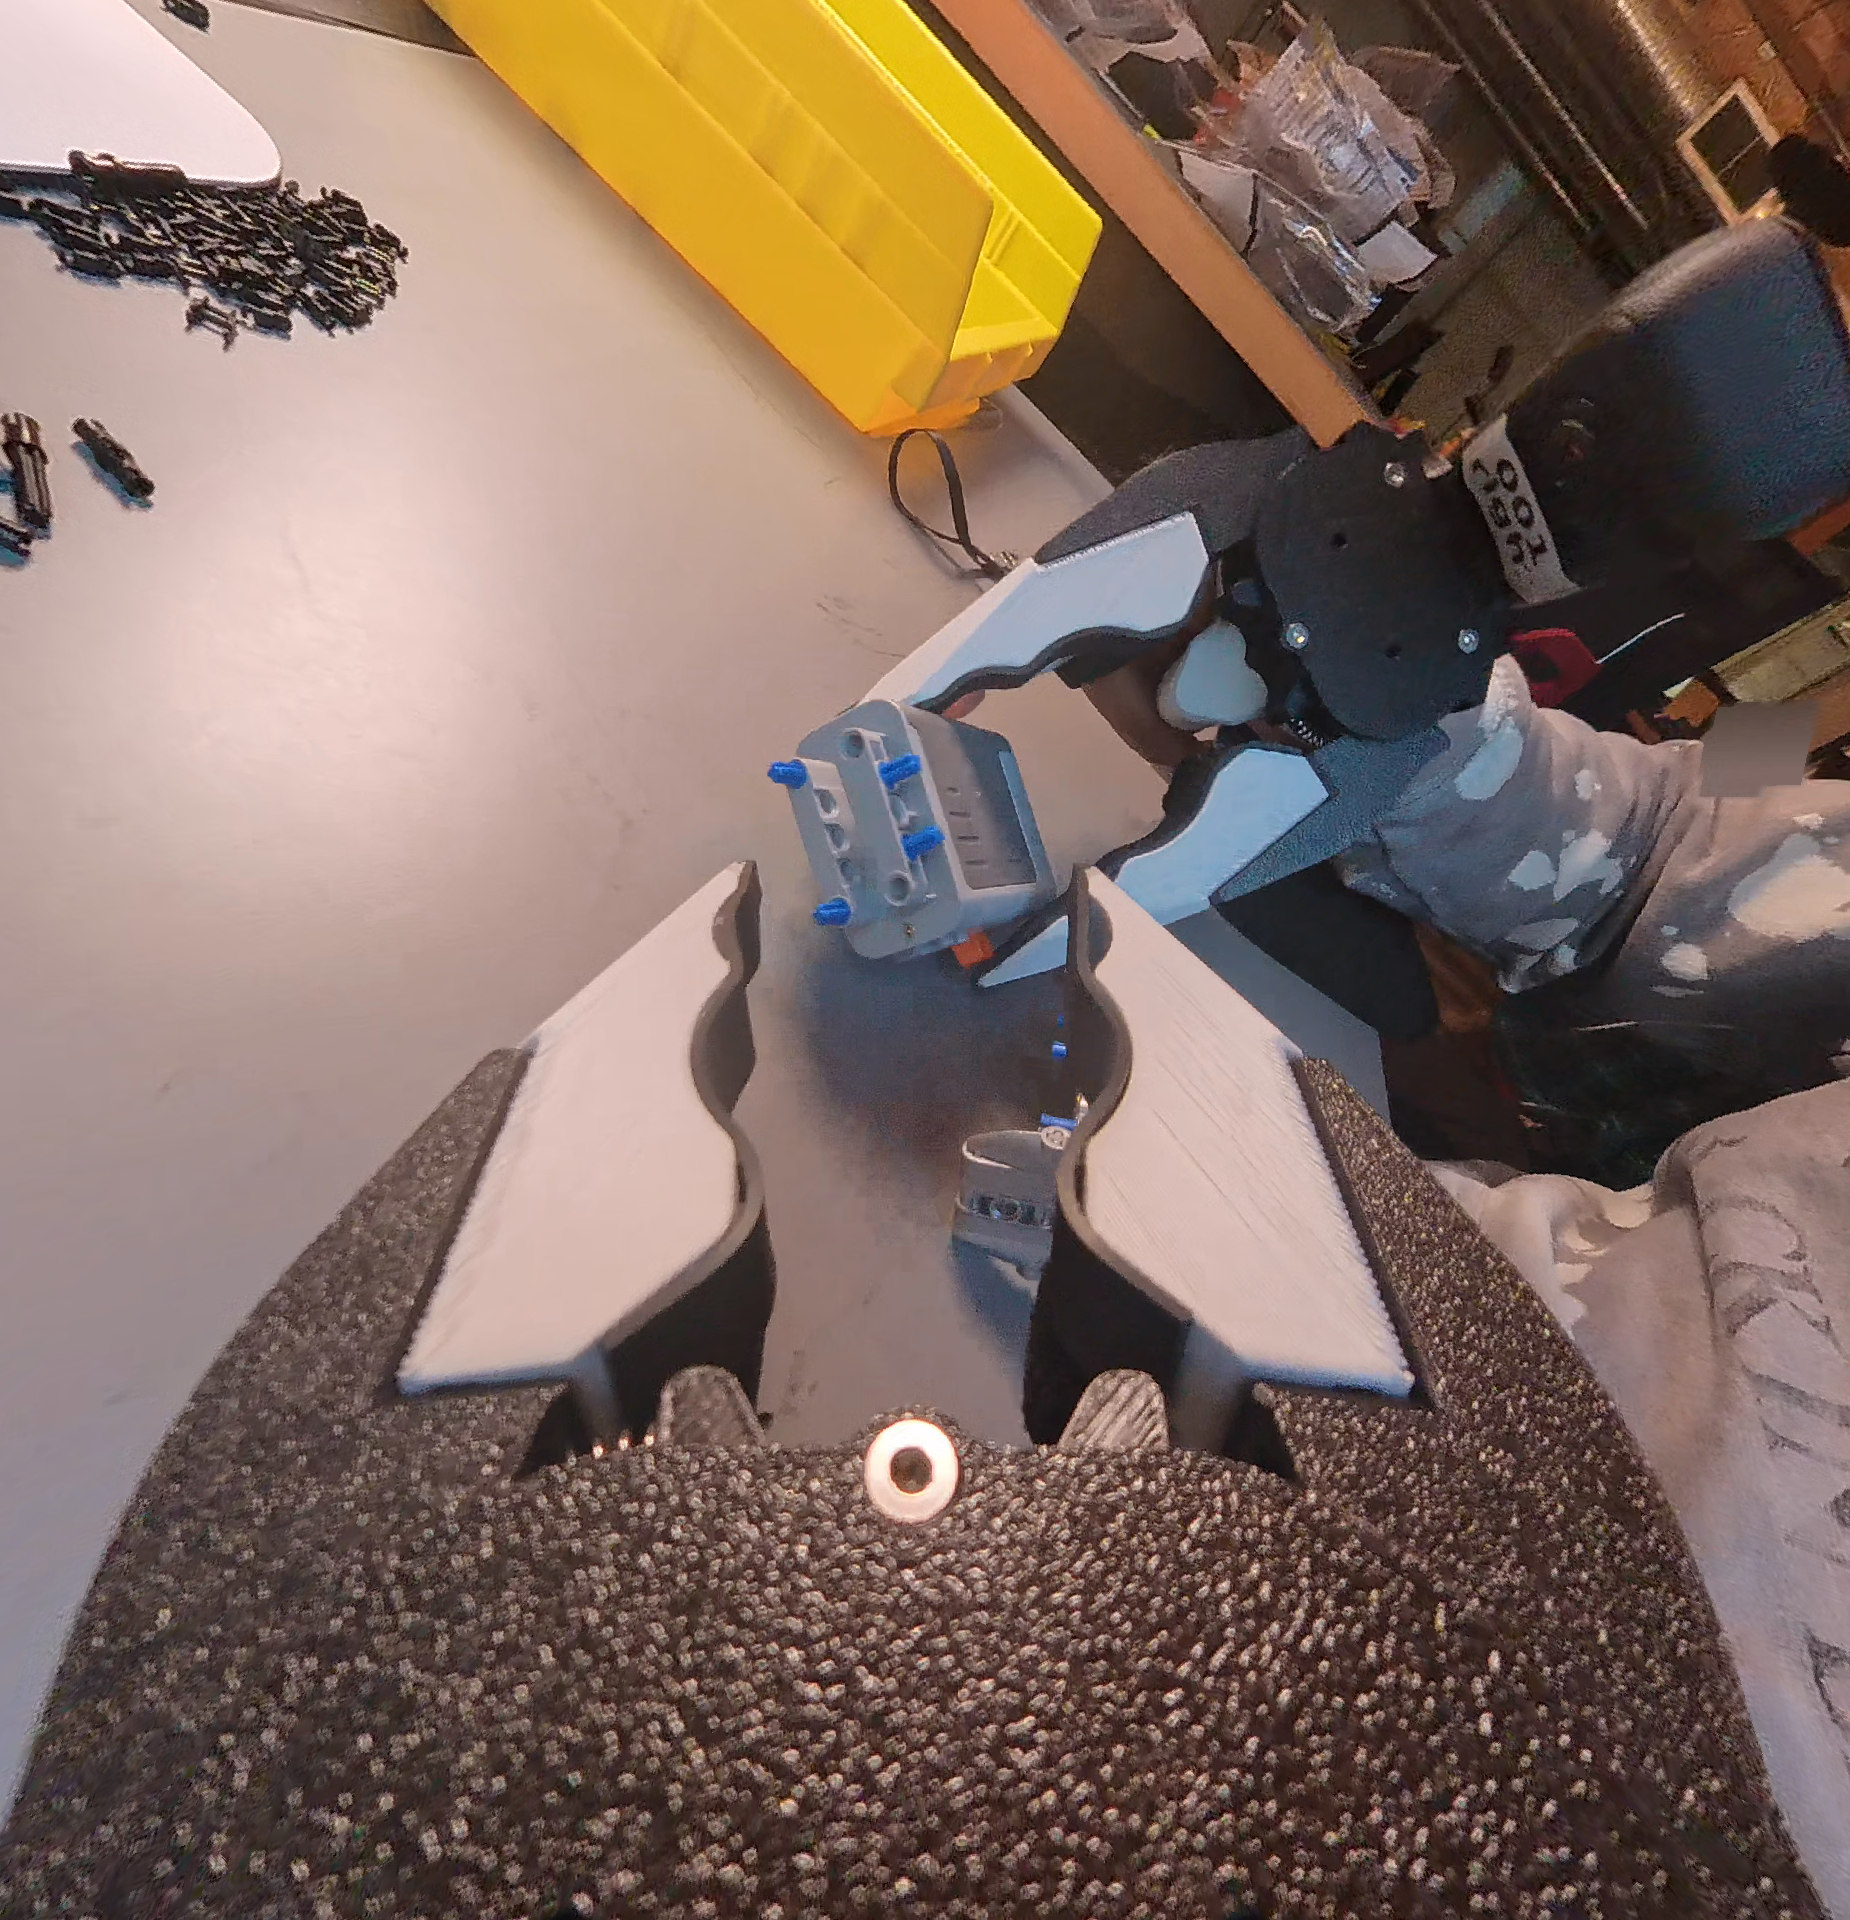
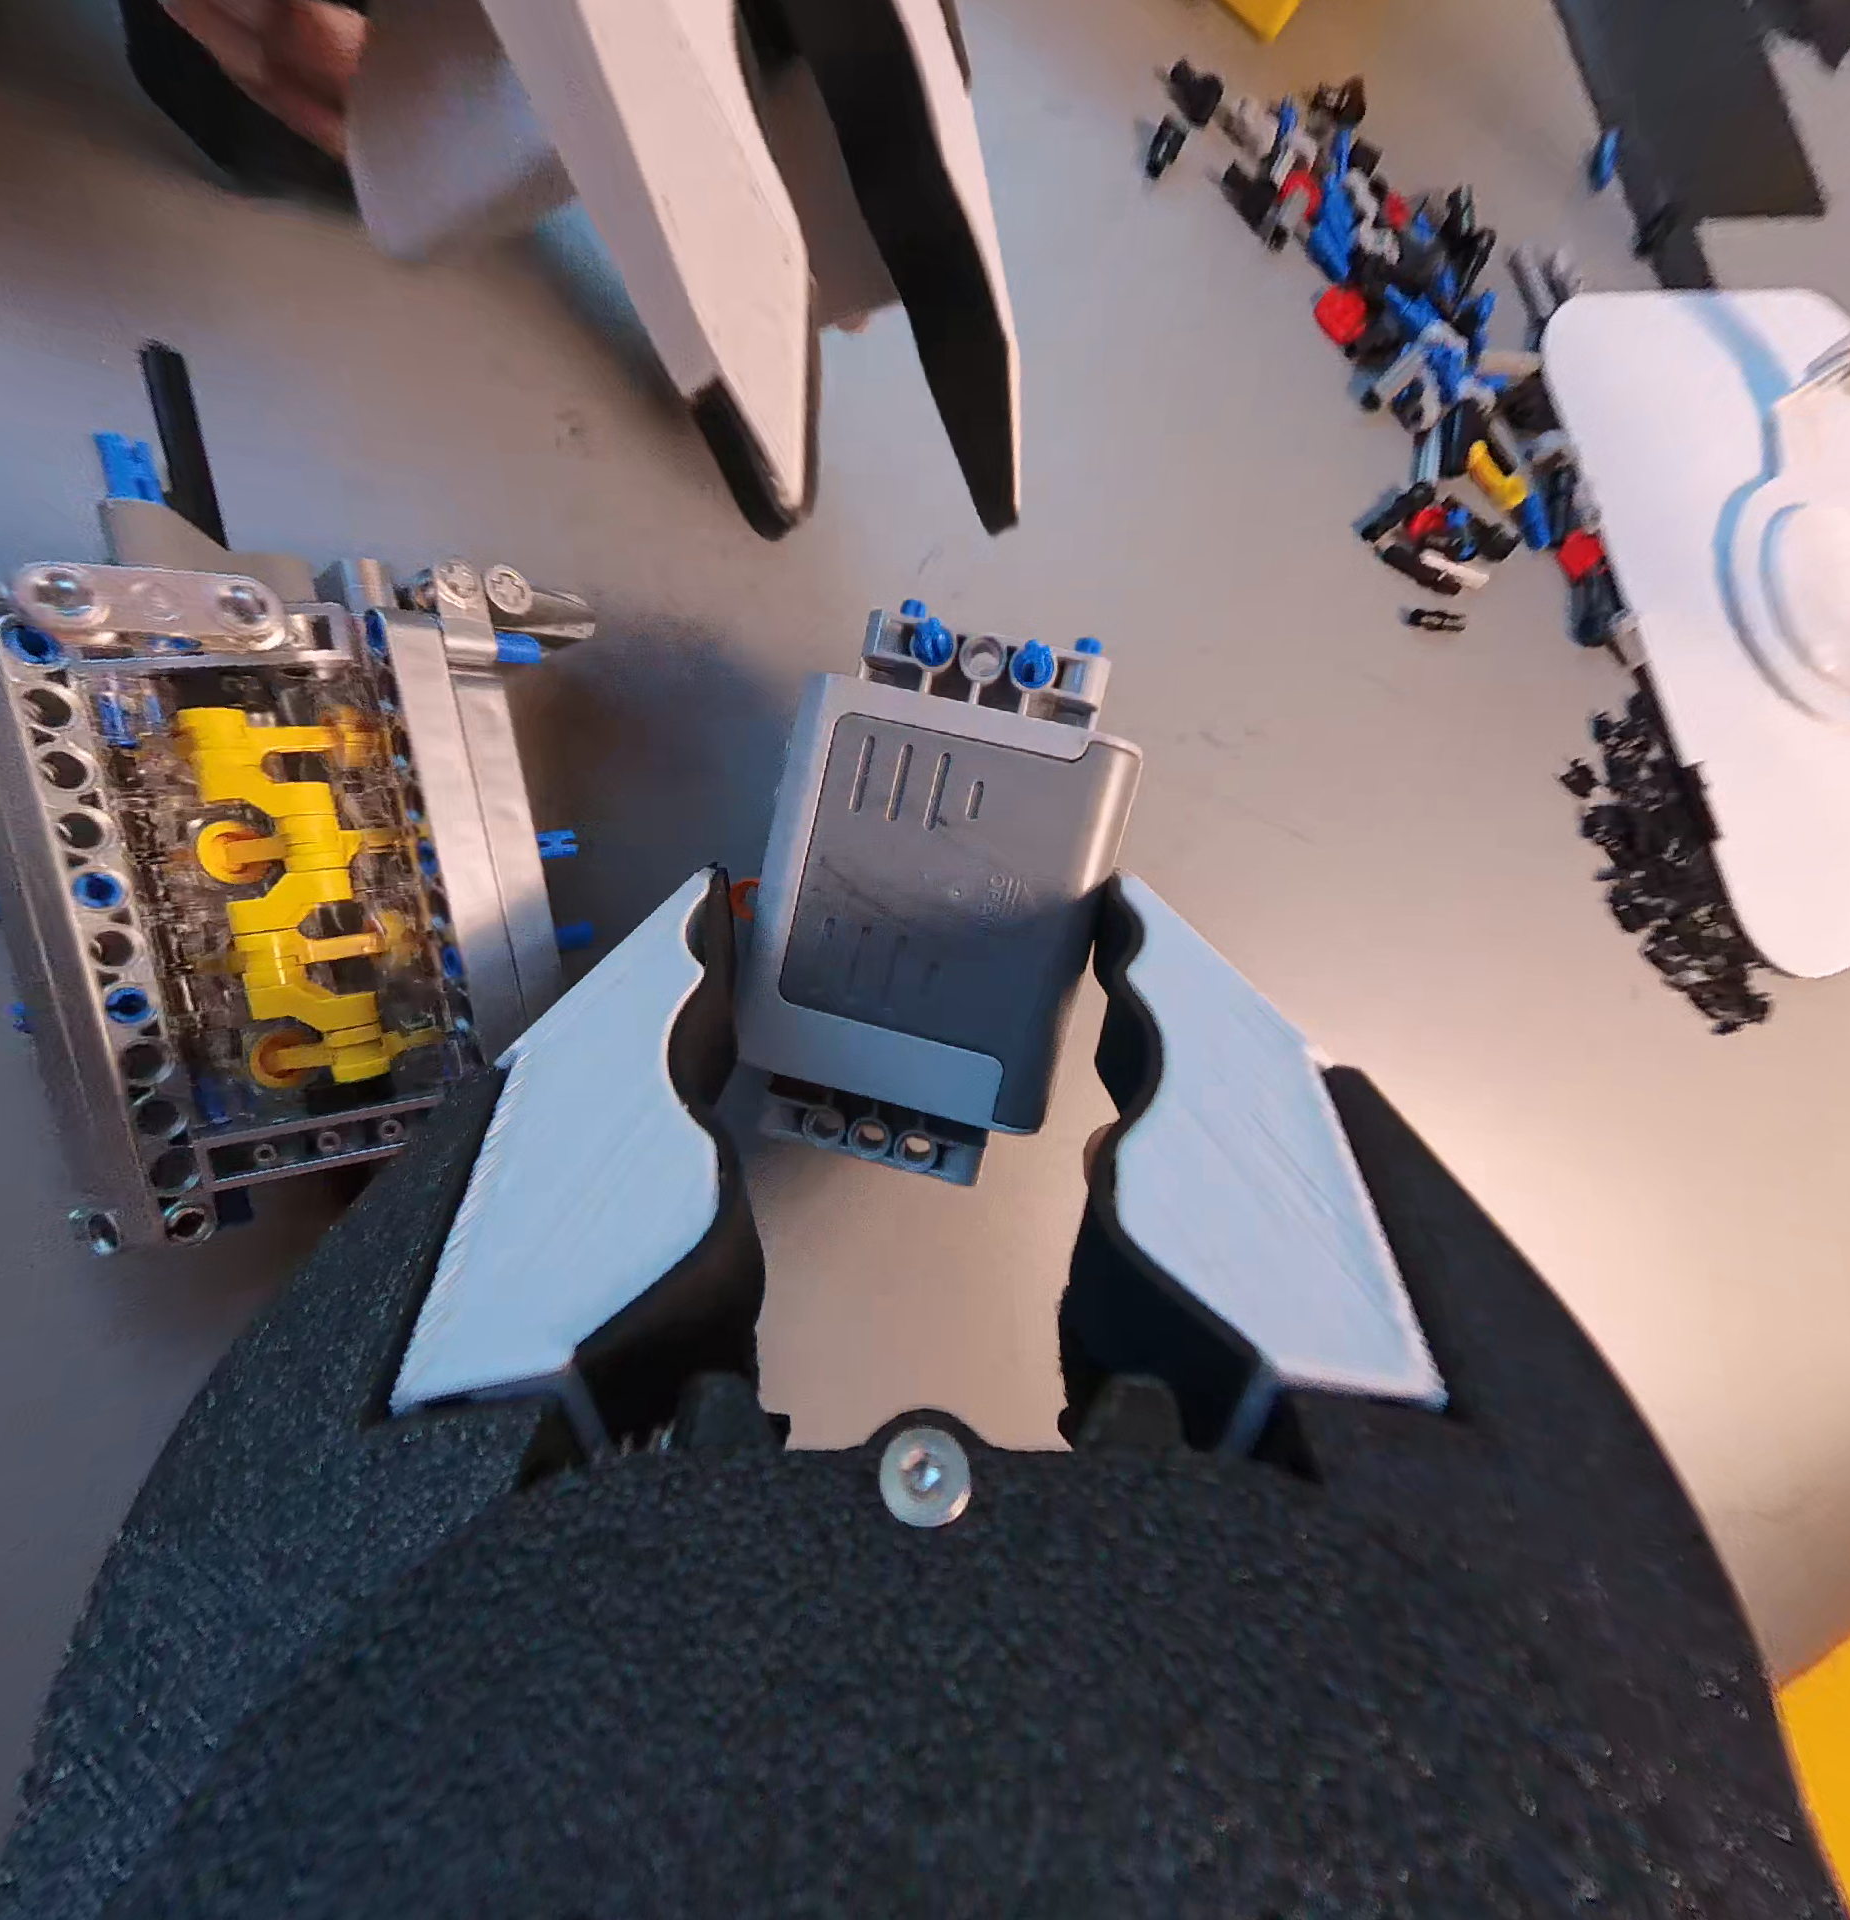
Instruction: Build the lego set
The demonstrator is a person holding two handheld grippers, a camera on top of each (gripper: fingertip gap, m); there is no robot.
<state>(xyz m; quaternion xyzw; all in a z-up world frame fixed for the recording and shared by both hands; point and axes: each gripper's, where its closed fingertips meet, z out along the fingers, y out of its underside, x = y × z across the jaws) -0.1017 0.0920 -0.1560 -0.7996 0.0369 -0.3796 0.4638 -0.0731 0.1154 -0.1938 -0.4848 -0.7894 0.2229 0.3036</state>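
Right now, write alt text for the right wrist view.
The right gripper clamps a grey battery box with blue pins above a grey table. The left gripper hangs open beyond it; a grey beam frame with yellow parts sits left, loose small parts right.

The right tool (image 2: 910, 914) clamps a grey battery box (image 2: 931, 914) above the desk (image 2: 1264, 883), beside a brick-built engine model (image 2: 246, 894).

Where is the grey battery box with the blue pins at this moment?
The grey battery box is clamped between the fingers of the right gripper, centre of the right wrist view, right of the clear engine block and in front of the open left gripper.
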